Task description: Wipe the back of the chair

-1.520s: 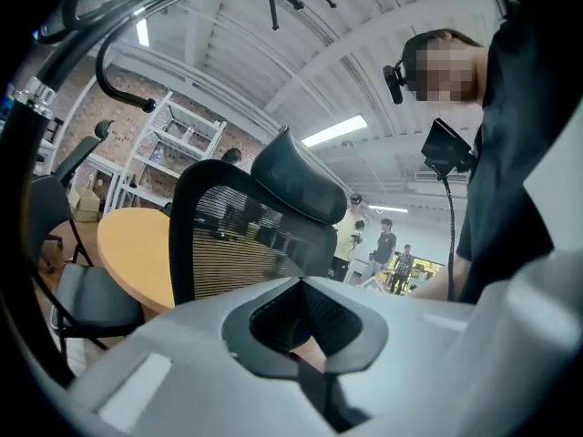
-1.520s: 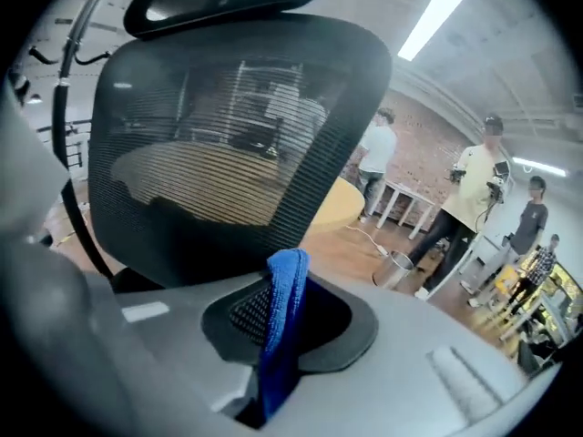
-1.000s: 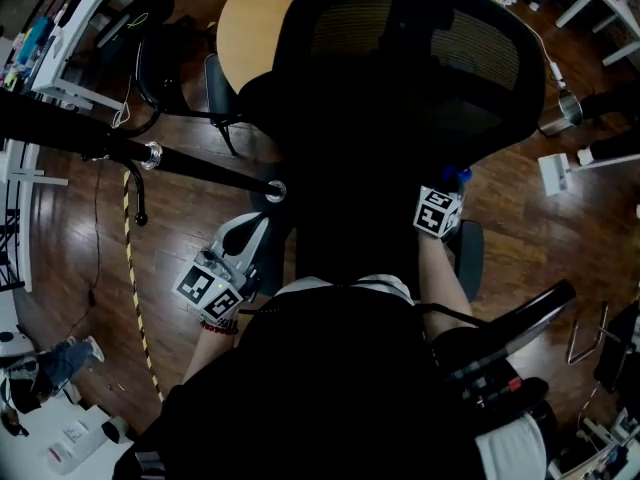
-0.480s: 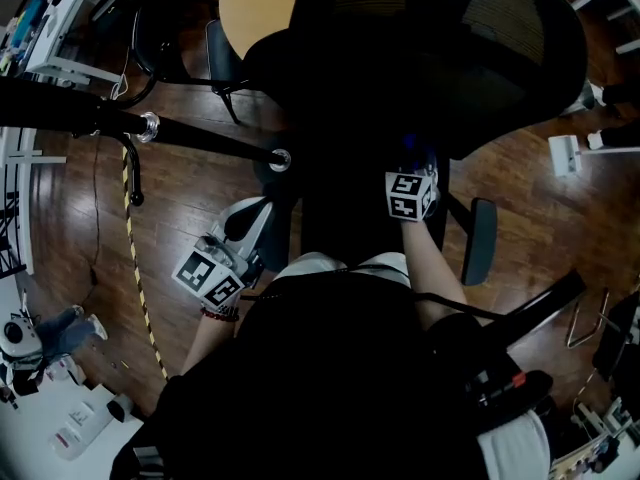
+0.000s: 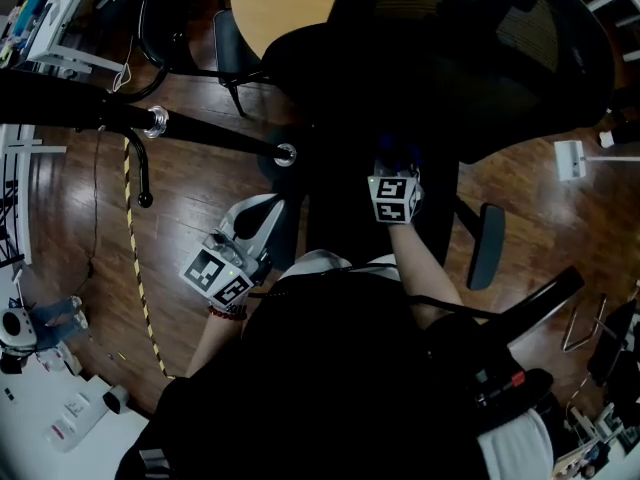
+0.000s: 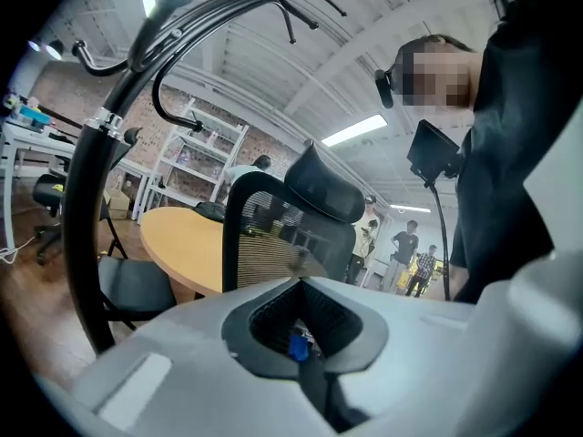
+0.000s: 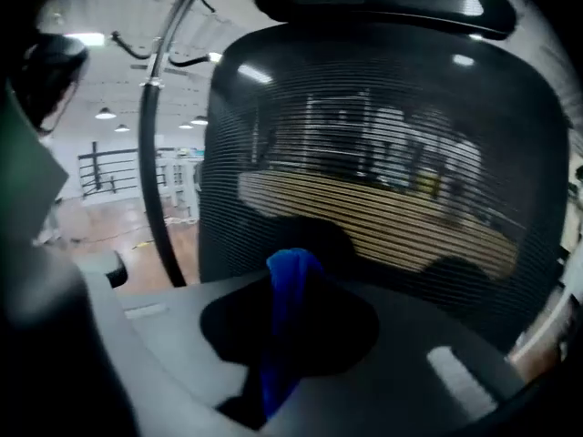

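The black mesh chair back (image 5: 520, 58) fills the upper right of the head view and most of the right gripper view (image 7: 383, 153), with its headrest (image 7: 383, 3) on top. My right gripper (image 5: 398, 163) is shut on a blue cloth (image 7: 290, 303), which is held against the lower back of the chair; the cloth (image 5: 402, 151) shows just past the marker cube. My left gripper (image 5: 256, 220) hangs lower at the left, away from the chair, its jaws shut with nothing held. From the left gripper view (image 6: 301, 340) the chair (image 6: 273, 235) stands further off.
A round wooden table (image 5: 285, 3) stands behind the chair. A black pole (image 5: 200, 138) slants across the left, and a yellow-black cord (image 5: 130, 228) lies on the wood floor. The chair's armrest (image 5: 487, 243) sticks out at right. White shelving (image 5: 50, 38) lines the left edge.
My right gripper has moved left and inward along the chair back with the cloth. The left gripper has barely shifted.
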The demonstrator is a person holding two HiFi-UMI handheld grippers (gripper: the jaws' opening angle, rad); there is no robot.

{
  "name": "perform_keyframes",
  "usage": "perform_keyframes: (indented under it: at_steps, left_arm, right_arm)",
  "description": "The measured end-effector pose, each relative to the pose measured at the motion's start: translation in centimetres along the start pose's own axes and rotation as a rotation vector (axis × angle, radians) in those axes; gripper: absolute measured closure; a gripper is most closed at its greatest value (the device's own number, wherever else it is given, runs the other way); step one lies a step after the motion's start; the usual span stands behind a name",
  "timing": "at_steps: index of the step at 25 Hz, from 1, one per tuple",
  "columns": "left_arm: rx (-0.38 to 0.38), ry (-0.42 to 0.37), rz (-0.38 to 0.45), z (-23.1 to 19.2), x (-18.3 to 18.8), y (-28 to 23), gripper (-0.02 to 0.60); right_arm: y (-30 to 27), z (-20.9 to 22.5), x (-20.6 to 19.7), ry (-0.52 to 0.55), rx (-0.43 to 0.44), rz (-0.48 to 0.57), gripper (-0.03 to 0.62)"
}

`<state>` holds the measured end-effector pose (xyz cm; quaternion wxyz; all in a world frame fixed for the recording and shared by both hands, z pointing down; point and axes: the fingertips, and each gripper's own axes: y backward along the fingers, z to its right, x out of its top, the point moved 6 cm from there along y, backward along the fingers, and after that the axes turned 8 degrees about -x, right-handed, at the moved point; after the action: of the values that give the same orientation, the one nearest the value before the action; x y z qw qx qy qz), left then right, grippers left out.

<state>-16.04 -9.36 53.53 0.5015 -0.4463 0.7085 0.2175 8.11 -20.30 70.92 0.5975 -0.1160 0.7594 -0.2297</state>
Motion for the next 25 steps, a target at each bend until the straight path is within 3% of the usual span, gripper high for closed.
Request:
perform_keyframes:
  at_steps: [3, 6, 10, 14, 17, 21, 25]
  left_arm:
    - [0.019, 0.019, 0.003, -0.3, -0.6, 0.7, 0.575]
    - [0.049, 0.029, 0.015, -0.6, -1.0, 1.8, 0.575]
    - [0.106, 0.045, 0.044, -1.2, -1.2, 4.0, 0.575]
    - [0.153, 0.058, 0.081, -1.2, -1.4, 6.0, 0.575]
    - [0.16, 0.055, 0.11, -1.2, -1.7, 6.7, 0.575]
    - [0.1, 0.055, 0.136, -2.8, -1.9, 6.4, 0.575]
    - [0.014, 0.111, 0.139, -2.6, -2.3, 5.4, 0.575]
  right_arm:
    - [-1.2, -4.2, 1.1, 0.113, 0.117, 0.015, 0.556]
    - [-2.2, -7.2, 1.6, 0.143, 0.163, 0.012, 0.556]
    - [-2.6, -12.2, 2.8, 0.234, 0.316, 0.043, 0.556]
    - [-1.3, -15.6, 6.1, 0.194, 0.489, 0.113, 0.556]
    - [1.8, -14.4, 8.2, 0.123, 0.557, 0.166, 0.556]
    - [6.2, -8.7, 9.3, 0.093, 0.518, 0.265, 0.556]
    - [12.1, -1.4, 6.5, 0.021, 0.3, 0.219, 0.556]
